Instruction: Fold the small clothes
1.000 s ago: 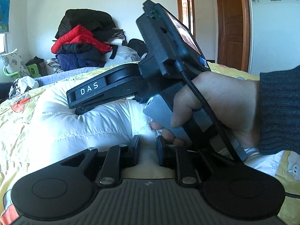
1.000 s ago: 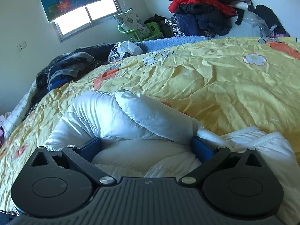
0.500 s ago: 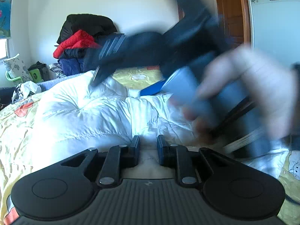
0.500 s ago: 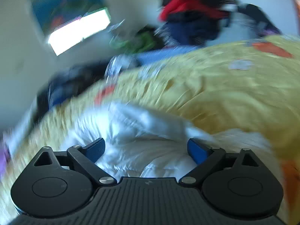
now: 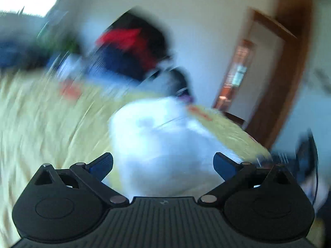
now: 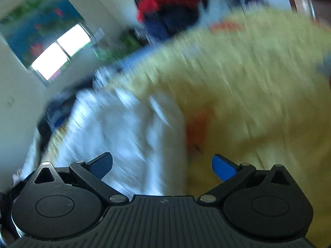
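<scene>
Both views are blurred by motion. A white puffy jacket point(image 5: 163, 136) lies bunched on the yellow bedspread point(image 5: 41, 119). My left gripper point(image 5: 163, 165) is open and empty, its blue pads spread just in front of the jacket's near edge. In the right wrist view the jacket point(image 6: 115, 128) lies left of centre on the bedspread point(image 6: 258, 86). My right gripper point(image 6: 162, 166) is open and empty, above the jacket's right edge.
A pile of red, black and navy clothes point(image 5: 132, 49) sits at the far side of the bed, also in the right wrist view point(image 6: 165, 6). A wooden doorway point(image 5: 264, 78) is at the right. A window point(image 6: 60, 51) is at the left wall.
My left gripper has opened and let go of the jacket, and swung away. My right gripper, open throughout, has pulled back and turned right. The jacket now lies folded smaller.
</scene>
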`<control>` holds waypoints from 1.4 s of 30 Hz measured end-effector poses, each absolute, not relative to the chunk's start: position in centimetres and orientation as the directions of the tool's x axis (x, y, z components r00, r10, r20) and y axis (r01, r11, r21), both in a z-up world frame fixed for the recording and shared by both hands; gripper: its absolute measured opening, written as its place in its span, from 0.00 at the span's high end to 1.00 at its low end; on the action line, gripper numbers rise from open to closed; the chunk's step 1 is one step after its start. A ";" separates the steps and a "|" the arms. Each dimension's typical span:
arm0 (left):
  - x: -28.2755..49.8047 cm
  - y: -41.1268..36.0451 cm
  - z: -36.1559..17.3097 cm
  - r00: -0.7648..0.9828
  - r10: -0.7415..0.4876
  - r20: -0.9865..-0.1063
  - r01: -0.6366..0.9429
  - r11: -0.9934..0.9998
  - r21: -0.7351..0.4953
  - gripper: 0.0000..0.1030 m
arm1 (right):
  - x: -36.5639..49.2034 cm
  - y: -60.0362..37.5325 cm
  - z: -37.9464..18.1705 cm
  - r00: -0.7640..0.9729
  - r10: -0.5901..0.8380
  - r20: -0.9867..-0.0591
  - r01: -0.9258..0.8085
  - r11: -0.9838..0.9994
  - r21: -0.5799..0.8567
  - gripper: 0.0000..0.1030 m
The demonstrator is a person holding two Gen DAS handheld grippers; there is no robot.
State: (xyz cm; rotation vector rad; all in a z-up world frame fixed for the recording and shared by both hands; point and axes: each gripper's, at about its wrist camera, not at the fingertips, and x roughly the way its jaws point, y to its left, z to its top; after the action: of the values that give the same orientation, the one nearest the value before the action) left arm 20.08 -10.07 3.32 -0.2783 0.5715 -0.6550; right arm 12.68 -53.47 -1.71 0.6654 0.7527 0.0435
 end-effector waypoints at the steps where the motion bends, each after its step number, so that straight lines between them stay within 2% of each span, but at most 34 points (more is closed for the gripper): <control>1: 21.3 -9.7 2.6 0.626 -0.644 -0.439 0.447 0.758 -0.474 0.00 | 12.6 -53.6 -2.2 0.748 0.304 -0.591 0.170 0.773 0.612 0.01; 5: 24.2 -9.9 0.3 0.530 -0.705 -0.470 0.344 0.686 -0.641 0.00 | 13.8 -54.2 -3.9 0.728 0.493 -0.477 0.106 0.607 0.788 0.01; 9: 26.1 -11.5 -2.1 0.422 -0.755 -0.502 0.262 0.631 -0.730 0.00 | 15.2 -53.3 -4.1 0.714 0.518 -0.470 0.057 0.627 0.777 0.00; 11: 26.4 -12.9 -2.8 0.396 -0.751 -0.529 0.245 0.641 -0.728 0.05 | 15.6 -52.8 -3.9 0.706 0.528 -0.472 0.047 0.630 0.775 0.05; 12: 26.2 -13.6 -3.1 0.396 -0.752 -0.528 0.253 0.642 -0.724 0.13 | 16.0 -52.4 -4.1 0.696 0.534 -0.480 0.045 0.634 0.772 0.18; 13: 26.0 -14.1 -2.8 0.407 -0.738 -0.538 0.259 0.658 -0.707 0.17 | 16.4 -51.9 -4.3 0.684 0.535 -0.495 0.045 0.647 0.761 0.40; 16: 25.5 -15.2 -1.8 0.431 -0.709 -0.558 0.299 0.696 -0.653 0.27 | 16.2 -51.2 -4.3 0.691 0.533 -0.489 0.021 0.662 0.750 0.48; 19: 25.3 -14.2 -1.0 0.437 -0.707 -0.555 0.300 0.697 -0.652 0.33 | 16.1 -50.4 -4.2 0.695 0.549 -0.464 0.008 0.640 0.769 0.52; 26: 24.1 -7.4 2.8 0.547 -0.651 -0.527 0.309 0.742 -0.596 0.33 | 18.0 -43.1 -3.3 0.619 0.677 -0.398 -0.121 0.583 0.803 0.53; 29: 23.8 -4.2 1.8 0.586 -0.604 -0.541 0.254 0.770 -0.585 0.33 | 19.6 -39.9 -3.6 0.603 0.697 -0.389 -0.149 0.577 0.803 0.53; 32: 24.1 -2.5 -0.7 0.597 -0.570 -0.565 0.193 0.785 -0.588 0.28 | 20.7 -38.8 -4.9 0.608 0.688 -0.397 -0.127 0.577 0.807 0.54; 34: 24.0 -1.9 -2.0 0.601 -0.577 -0.553 0.185 0.773 -0.607 0.14 | 20.5 -39.3 -5.8 0.620 0.696 -0.362 -0.091 0.522 0.848 0.50; 36: 23.7 -1.8 -2.6 0.619 -0.560 -0.550 0.160 0.776 -0.610 0.08 | 19.9 -40.2 -5.8 0.631 0.692 -0.352 -0.069 0.501 0.863 0.43; 39: 22.6 -1.5 -1.2 0.656 -0.533 -0.535 0.155 0.788 -0.595 0.09 | 18.5 -41.0 -4.5 0.659 0.657 -0.365 -0.012 0.494 0.869 0.28; 42: 19.6 -0.5 2.2 0.732 -0.500 -0.462 0.212 0.812 -0.543 0.09 | 16.1 -42.7 -2.0 0.754 0.575 -0.319 -0.023 0.508 0.861 0.27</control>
State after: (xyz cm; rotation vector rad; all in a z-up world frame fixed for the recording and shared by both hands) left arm 19.57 -0.50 2.18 -0.4837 0.6371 -0.4091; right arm 16.08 -42.69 -1.96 0.9829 0.6381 0.3910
